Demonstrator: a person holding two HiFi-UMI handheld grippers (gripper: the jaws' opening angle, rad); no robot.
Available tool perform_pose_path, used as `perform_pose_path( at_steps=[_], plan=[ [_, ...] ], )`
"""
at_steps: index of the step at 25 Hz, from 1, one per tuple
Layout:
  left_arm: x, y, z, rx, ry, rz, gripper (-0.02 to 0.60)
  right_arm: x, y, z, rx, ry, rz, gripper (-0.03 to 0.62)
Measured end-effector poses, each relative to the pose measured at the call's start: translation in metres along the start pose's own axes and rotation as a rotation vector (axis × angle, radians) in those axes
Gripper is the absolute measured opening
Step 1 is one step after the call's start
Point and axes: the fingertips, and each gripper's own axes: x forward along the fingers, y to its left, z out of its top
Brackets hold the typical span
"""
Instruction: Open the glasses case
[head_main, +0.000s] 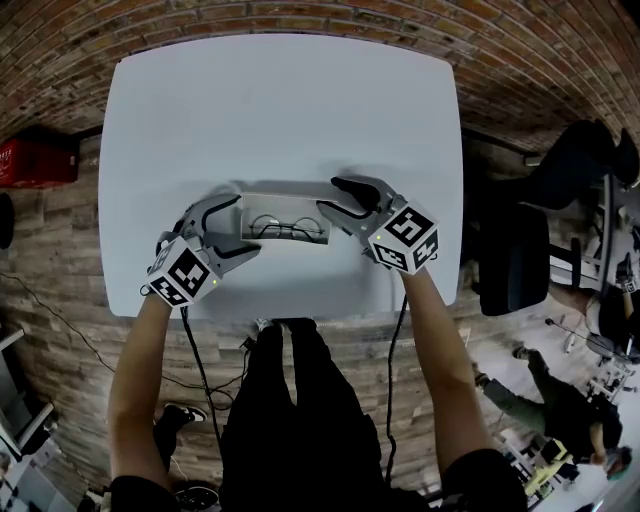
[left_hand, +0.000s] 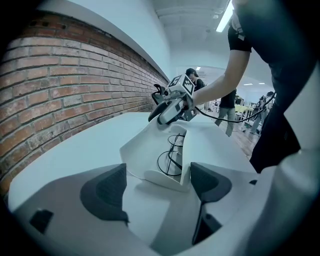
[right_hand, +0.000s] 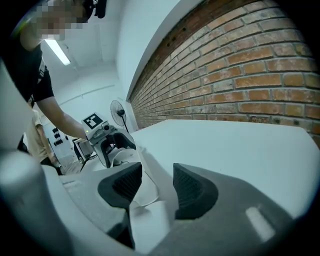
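Observation:
The white glasses case (head_main: 285, 205) lies open mid-table, and thin wire glasses (head_main: 288, 228) show inside it. At its left end my left gripper (head_main: 247, 223) stands open. In the left gripper view the case's end (left_hand: 165, 172) sits just beyond the wide-apart pads (left_hand: 107, 192), untouched. My right gripper (head_main: 340, 200) is at the case's right end. In the right gripper view the raised thin lid (right_hand: 142, 175) passes between the pads, close against the left pad (right_hand: 122, 186), with a clear gap to the other. The pads do not clamp it.
The case sits toward the near edge of the white table (head_main: 280, 100). Off the table's right side stands a dark chair (head_main: 515, 255), and a red crate (head_main: 35, 160) sits on the floor at the left. A fan (right_hand: 117, 114) and people are far behind.

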Motion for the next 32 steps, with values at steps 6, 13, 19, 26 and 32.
perform_pose_path(
  at_steps=[6,13,19,26,32],
  plan=[
    [0.003,-0.003,-0.004,0.004,0.046,0.02,0.376,0.006,-0.016,0.002,0.021,0.031,-0.071,0.196],
    [0.002,-0.001,-0.004,-0.004,0.043,0.022,0.376,0.007,-0.015,0.005,0.02,0.044,-0.082,0.196],
    [0.001,-0.001,-0.004,-0.006,0.022,0.017,0.376,0.0,-0.007,0.005,-0.001,0.046,-0.086,0.196],
    [-0.006,-0.003,-0.002,-0.03,-0.02,0.023,0.376,-0.007,0.001,0.004,0.016,0.038,-0.09,0.196],
    [-0.012,-0.003,-0.004,-0.043,-0.031,0.037,0.376,-0.011,0.009,0.001,0.015,0.043,-0.099,0.198]
  ],
)
